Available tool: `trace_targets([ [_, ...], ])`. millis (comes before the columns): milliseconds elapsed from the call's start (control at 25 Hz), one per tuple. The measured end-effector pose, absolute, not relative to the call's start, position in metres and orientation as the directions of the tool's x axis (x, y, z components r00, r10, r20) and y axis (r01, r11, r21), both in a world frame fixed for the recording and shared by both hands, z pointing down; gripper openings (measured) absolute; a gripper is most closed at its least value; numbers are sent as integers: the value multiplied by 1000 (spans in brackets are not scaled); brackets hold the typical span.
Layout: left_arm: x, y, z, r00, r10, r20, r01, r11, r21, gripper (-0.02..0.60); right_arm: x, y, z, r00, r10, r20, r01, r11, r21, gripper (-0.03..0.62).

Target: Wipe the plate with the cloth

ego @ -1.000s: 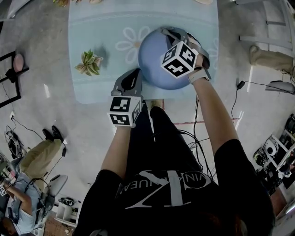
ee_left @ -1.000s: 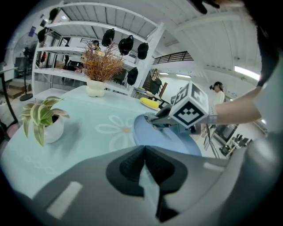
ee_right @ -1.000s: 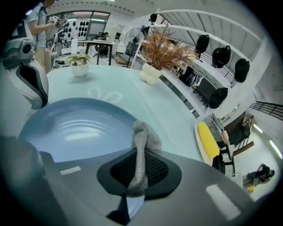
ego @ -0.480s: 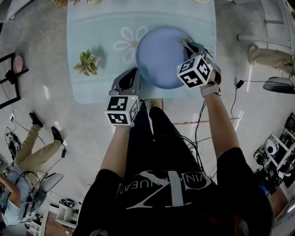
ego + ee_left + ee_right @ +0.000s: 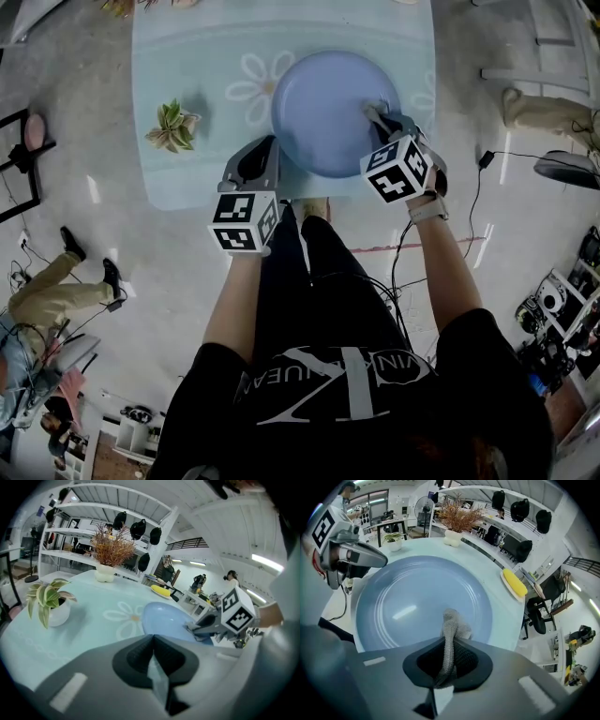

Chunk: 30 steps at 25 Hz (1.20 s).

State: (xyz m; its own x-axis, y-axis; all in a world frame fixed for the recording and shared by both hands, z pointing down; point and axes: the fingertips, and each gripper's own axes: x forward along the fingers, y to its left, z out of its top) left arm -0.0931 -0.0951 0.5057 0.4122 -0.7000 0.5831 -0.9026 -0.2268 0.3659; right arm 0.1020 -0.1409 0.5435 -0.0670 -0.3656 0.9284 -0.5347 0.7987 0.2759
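A large blue plate (image 5: 319, 103) lies on the pale blue flowered tablecloth (image 5: 187, 56), near the table's front edge. My right gripper (image 5: 373, 112) is over the plate's near-right part, shut on a grey knitted cloth (image 5: 450, 623). The cloth's free end touches the plate (image 5: 417, 597) just ahead of the jaws. My left gripper (image 5: 261, 155) rests at the table's front edge, just left of the plate's rim. Its jaws (image 5: 152, 641) are shut with nothing held, and the plate (image 5: 166, 620) lies beyond them to the right.
A small potted plant (image 5: 172, 127) stands on the table's left side. A white vase of dried stems (image 5: 108, 555) and a yellow object (image 5: 514, 584) sit at the far edge. Cables (image 5: 473, 202) run over the floor at the right; a person (image 5: 47, 300) is at the left.
My right gripper has drawn the cloth across the plate from its far part toward the near right. The left gripper has stayed at the table edge.
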Motion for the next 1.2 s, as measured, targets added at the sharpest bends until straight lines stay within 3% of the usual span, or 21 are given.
trace_targets([
  [280,-93,-95,504,410,-704,580,-902,-218,374,0,84,-106,543,-139,-268,953,-554,819,149,33],
  [720,-94,-95,507,404,-705,583,-903,-203,379,0,14,-74,546,-285,-144,948,-436,900,6,35],
  [1200,-94,-96,510,415,-696,586,-897,-207,390,0,-51,-109,546,-400,-164,902,-353,935,14,35],
])
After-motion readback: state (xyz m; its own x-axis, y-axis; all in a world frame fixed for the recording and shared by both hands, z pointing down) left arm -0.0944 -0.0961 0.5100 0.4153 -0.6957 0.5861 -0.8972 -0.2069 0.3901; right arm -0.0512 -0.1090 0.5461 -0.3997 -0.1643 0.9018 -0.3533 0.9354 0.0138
